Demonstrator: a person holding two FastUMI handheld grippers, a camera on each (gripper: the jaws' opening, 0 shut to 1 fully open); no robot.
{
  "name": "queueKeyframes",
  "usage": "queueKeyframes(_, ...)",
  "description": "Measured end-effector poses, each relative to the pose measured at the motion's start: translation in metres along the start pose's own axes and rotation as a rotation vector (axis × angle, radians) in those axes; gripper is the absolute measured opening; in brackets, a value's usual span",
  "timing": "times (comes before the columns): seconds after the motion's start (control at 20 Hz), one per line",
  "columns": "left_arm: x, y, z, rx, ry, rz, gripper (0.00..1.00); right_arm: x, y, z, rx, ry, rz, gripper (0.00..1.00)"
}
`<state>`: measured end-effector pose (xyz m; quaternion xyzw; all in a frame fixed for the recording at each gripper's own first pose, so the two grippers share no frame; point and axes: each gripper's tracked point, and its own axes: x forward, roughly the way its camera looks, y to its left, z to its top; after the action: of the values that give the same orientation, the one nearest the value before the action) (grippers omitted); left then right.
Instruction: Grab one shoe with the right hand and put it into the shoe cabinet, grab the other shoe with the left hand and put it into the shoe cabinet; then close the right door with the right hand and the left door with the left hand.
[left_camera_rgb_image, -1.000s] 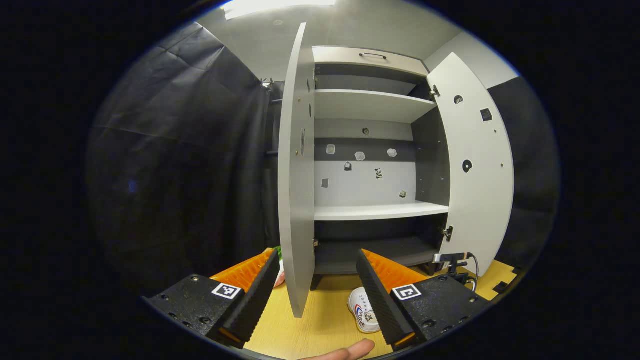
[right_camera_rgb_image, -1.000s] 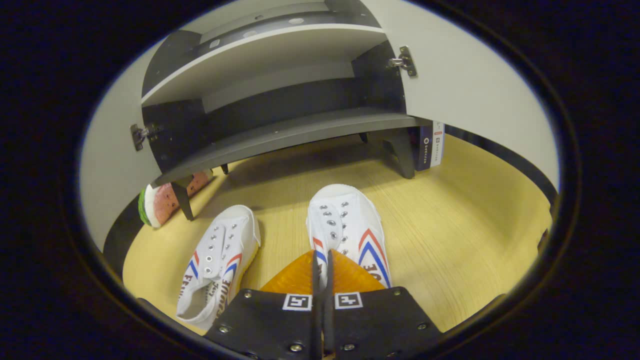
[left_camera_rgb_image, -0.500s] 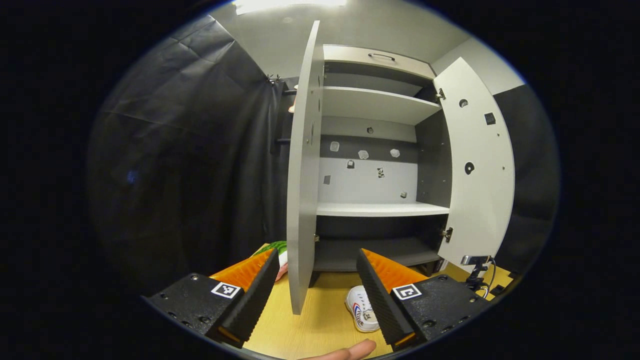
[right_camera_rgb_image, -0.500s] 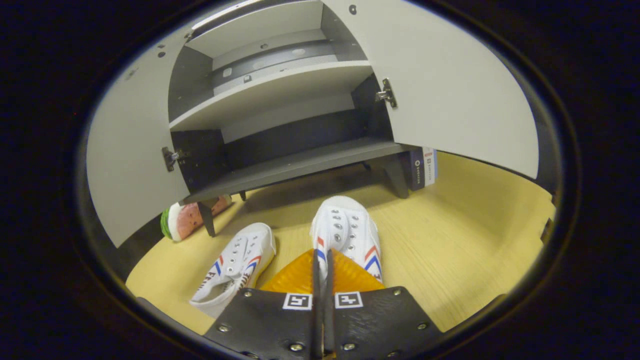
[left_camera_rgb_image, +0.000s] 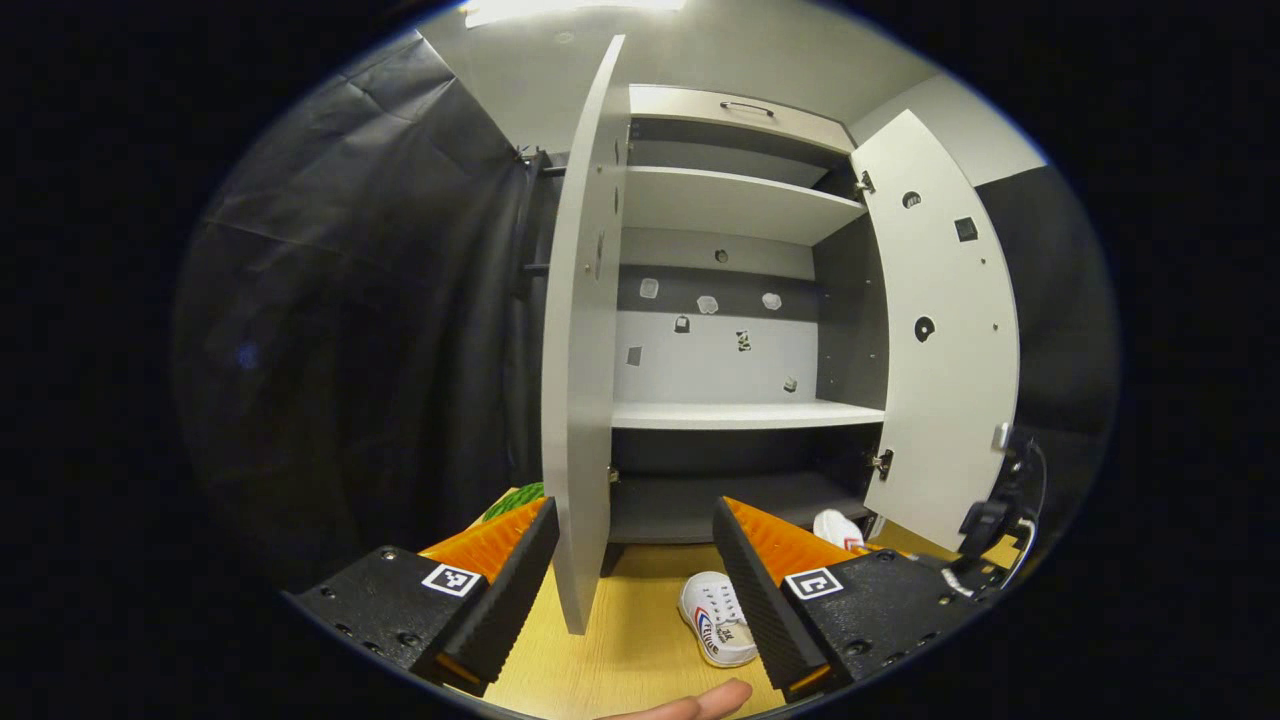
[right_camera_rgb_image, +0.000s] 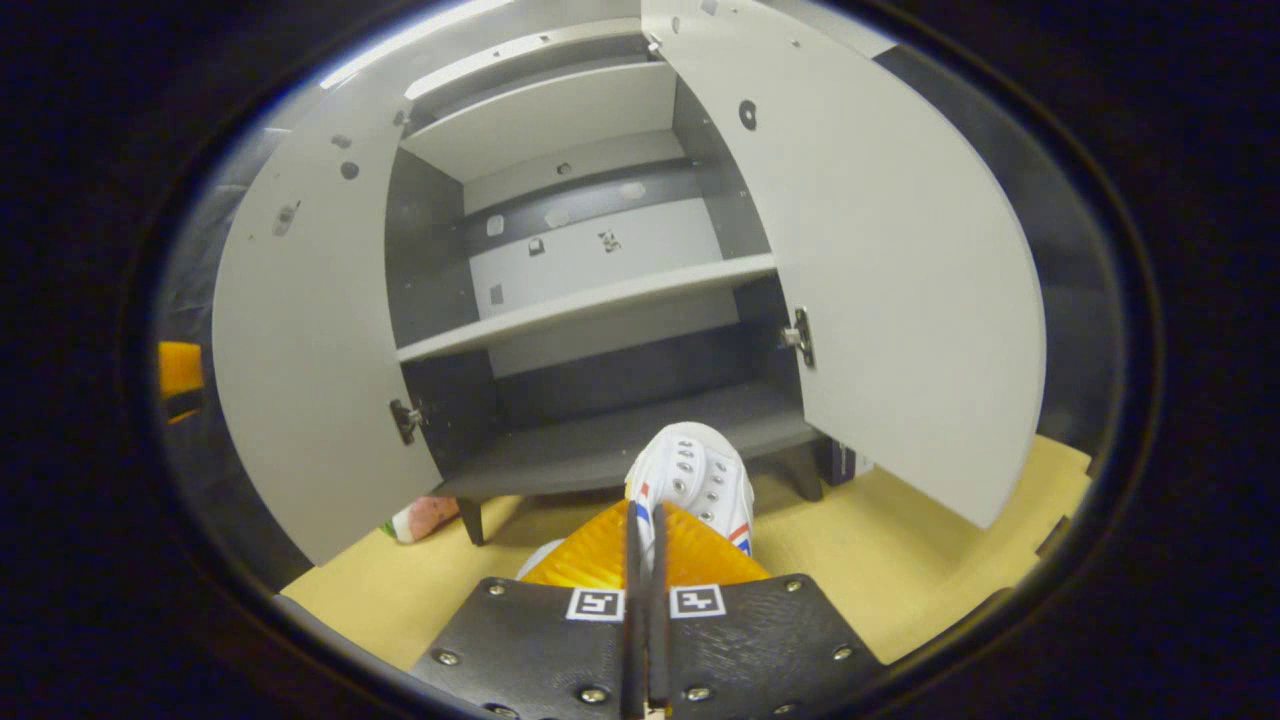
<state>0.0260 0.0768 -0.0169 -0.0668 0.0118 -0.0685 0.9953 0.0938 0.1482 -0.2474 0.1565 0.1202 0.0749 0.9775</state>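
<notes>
My right gripper (right_camera_rgb_image: 640, 545) is clenched on the white canvas shoe with red and blue stripes (right_camera_rgb_image: 695, 480), held up facing the grey shoe cabinet (right_camera_rgb_image: 600, 300). It seems pinched by its thin edge, so it could twist loose. Left gripper (left_camera_rgb_image: 635, 560) gapes, unloaded; the second white shoe (left_camera_rgb_image: 715, 630) lies on the yellow floor (left_camera_rgb_image: 620, 650). The shelves are bare.

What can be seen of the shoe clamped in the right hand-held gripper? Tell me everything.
The white canvas low-top shoe with red and blue side stripes has rows of metal eyelets and no laces visible. The right hand-held gripper is shut on its heel end, toe pointing toward the grey shoe cabinet's dark bottom shelf. It looks lifted above the yellow wooden floor.
</notes>
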Motion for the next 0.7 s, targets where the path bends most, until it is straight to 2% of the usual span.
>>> queueKeyframes(0.15, 0.011, -0.004, 0.001, 0.019, 0.015, -0.009, 0.95, -0.004, 0.013, 0.051, -0.058, -0.058, 0.029, 0.02)
queueKeyframes(0.4, 0.034, -0.010, 0.018, 0.043, -0.019, -0.011, 0.95, 0.007, 0.032, 0.138, -0.077, -0.120, 0.085, 0.02)
queueKeyframes(0.55, 0.050, -0.020, 0.024, 0.057, -0.032, -0.019, 0.94, 0.021, 0.034, 0.201, -0.142, -0.191, 0.068, 0.02)
queueKeyframes(0.65, 0.059, -0.029, 0.026, 0.063, -0.032, -0.043, 0.94, 0.025, 0.041, 0.258, -0.200, -0.314, 0.067, 0.02)
queueKeyframes(0.7, 0.064, -0.032, 0.027, 0.057, -0.037, -0.046, 0.95, 0.028, 0.035, 0.276, -0.242, -0.356, 0.029, 0.01)
